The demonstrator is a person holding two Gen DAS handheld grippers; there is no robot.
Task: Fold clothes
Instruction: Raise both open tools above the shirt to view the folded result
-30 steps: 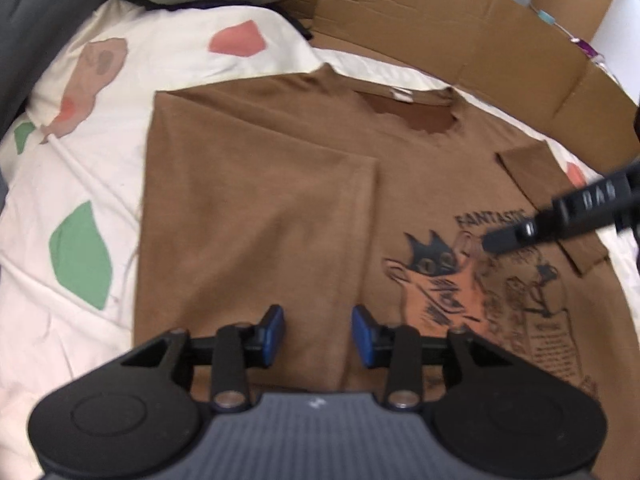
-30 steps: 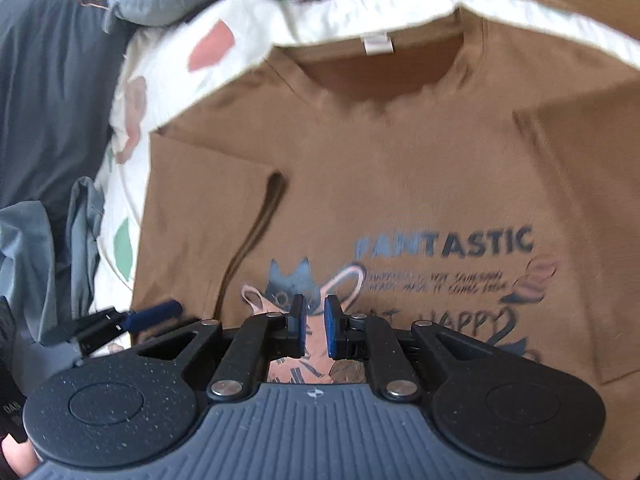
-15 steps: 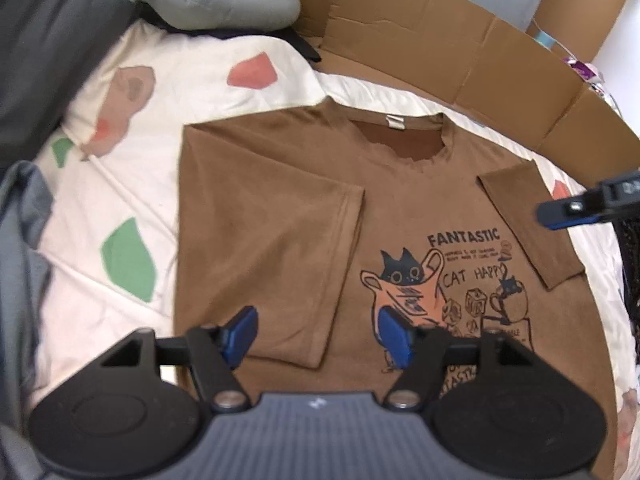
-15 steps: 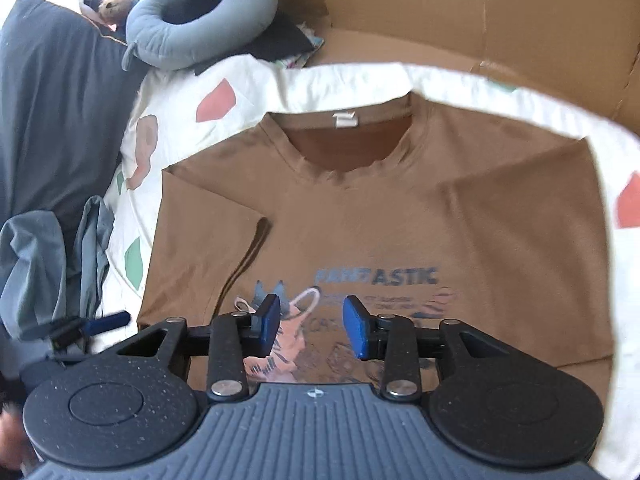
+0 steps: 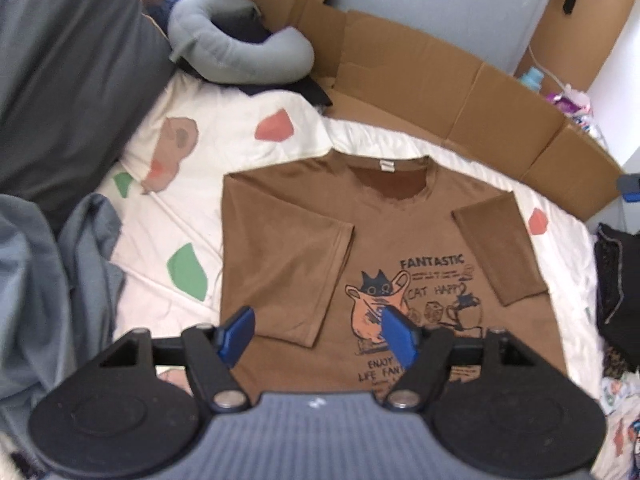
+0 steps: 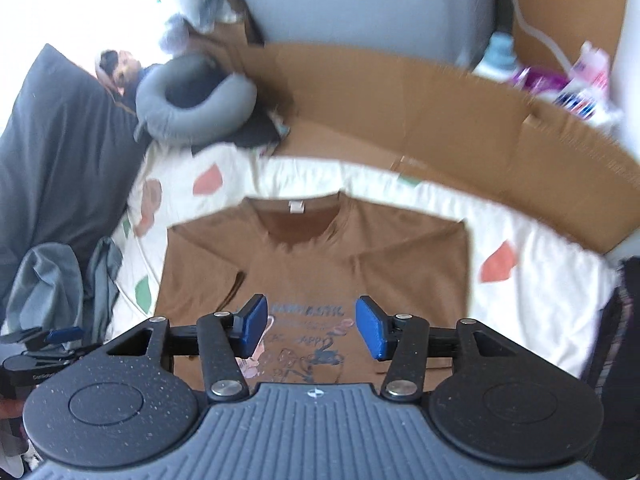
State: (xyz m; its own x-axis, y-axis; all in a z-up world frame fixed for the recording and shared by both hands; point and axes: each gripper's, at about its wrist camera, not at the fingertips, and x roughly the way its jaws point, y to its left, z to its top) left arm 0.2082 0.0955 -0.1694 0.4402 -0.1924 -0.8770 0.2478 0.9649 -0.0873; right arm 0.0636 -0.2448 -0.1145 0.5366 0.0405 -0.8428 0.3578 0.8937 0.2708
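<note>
A brown T-shirt (image 5: 304, 248) with a cat print lies flat on the patterned bedsheet (image 5: 224, 136), both sleeves folded inward over its front. The same T-shirt (image 6: 400, 264) appears lower in the right wrist view. My left gripper (image 5: 318, 334) hangs well above the shirt's lower left part, its jaws opening with nothing between them. My right gripper (image 6: 312, 328) is high over the print, its jaws also opening and empty. The left gripper (image 6: 44, 340) shows at the left edge of the right wrist view.
A grey neck pillow (image 5: 244, 56) and a dark pillow (image 5: 68, 64) lie at the head of the bed. Cardboard panels (image 5: 460, 92) stand along the far side. Grey clothes (image 5: 44, 280) are heaped at the left, dark clothes (image 5: 618, 280) at the right.
Both grippers have risen away from the shirt, so much more of the bed shows. Both pairs of jaws have spread apart. The shirt has stayed flat.
</note>
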